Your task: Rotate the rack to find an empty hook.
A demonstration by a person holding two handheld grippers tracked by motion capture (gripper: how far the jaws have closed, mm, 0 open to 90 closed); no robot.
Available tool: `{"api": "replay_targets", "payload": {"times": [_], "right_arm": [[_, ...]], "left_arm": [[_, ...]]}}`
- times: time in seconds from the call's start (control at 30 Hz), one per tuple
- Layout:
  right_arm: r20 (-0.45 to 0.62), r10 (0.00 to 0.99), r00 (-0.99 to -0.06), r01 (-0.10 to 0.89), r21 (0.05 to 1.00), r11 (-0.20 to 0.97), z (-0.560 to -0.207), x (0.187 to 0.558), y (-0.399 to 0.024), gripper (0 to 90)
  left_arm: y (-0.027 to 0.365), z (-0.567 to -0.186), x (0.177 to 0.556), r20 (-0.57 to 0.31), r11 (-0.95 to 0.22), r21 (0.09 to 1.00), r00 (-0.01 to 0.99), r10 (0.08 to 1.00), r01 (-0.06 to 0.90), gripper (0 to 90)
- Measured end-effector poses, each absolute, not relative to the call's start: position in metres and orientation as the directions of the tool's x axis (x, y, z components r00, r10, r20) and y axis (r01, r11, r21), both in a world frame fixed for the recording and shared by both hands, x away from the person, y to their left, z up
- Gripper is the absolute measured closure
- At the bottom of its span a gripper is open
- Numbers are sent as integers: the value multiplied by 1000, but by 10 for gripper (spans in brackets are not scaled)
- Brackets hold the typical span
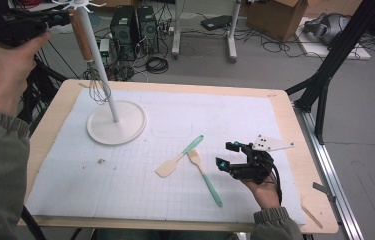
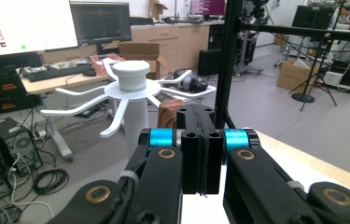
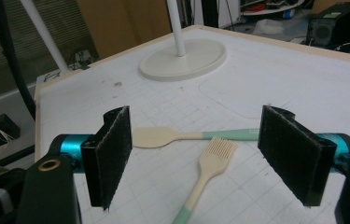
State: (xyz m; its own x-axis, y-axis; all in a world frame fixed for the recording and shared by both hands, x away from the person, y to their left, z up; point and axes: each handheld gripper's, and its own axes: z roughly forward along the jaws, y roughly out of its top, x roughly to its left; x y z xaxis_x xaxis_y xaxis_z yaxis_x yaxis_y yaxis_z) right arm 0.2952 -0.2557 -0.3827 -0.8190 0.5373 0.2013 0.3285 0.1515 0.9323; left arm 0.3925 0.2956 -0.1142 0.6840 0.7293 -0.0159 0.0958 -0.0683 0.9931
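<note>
A white stand [image 1: 116, 122] with hook arms at its top [image 2: 130, 84] rises at the back left of the mat. A whisk [image 1: 82, 35] with a wooden handle [image 2: 168, 114] hangs beside its pole, wires down. My left gripper [image 1: 64, 18] is held high by the stand's top, its jaws [image 2: 201, 116] shut together with nothing seen between them; the handle is just behind them. A cream-and-green spatula [image 1: 175, 162] and a matching brush [image 1: 205, 175] lie crossed on the mat. My right gripper [image 1: 227, 155] rests just right of them, open [image 3: 196, 135], with both utensils [image 3: 163, 136] [image 3: 212, 161] lying ahead of its pads.
A white gridded mat [image 1: 255, 120] covers most of the wooden table [image 1: 305, 165]. A black frame leg [image 1: 325, 75] stands off the table's right side. A thin wooden stick [image 1: 312, 216] lies at the front right corner. Computer towers [image 1: 135, 27] and cables sit on the floor behind.
</note>
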Motion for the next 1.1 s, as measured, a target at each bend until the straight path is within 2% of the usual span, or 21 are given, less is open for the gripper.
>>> {"api": "replay_targets", "payload": {"times": [0.23,0.57,1.1], "right_arm": [[200,537,-819,327,932,152,-383,295,-256,254],[195,537,-821,321,935,150,-382,295,-257,254],[201,536,-820,323,935,145,-382,295,-257,254]], "left_arm": [[287,-113,390,-8,-71,994,711,703,81,886],[283,-115,394,-17,-60,994,670,742,92,888],[299,-115,397,-20,-57,993,633,774,101,886]]}}
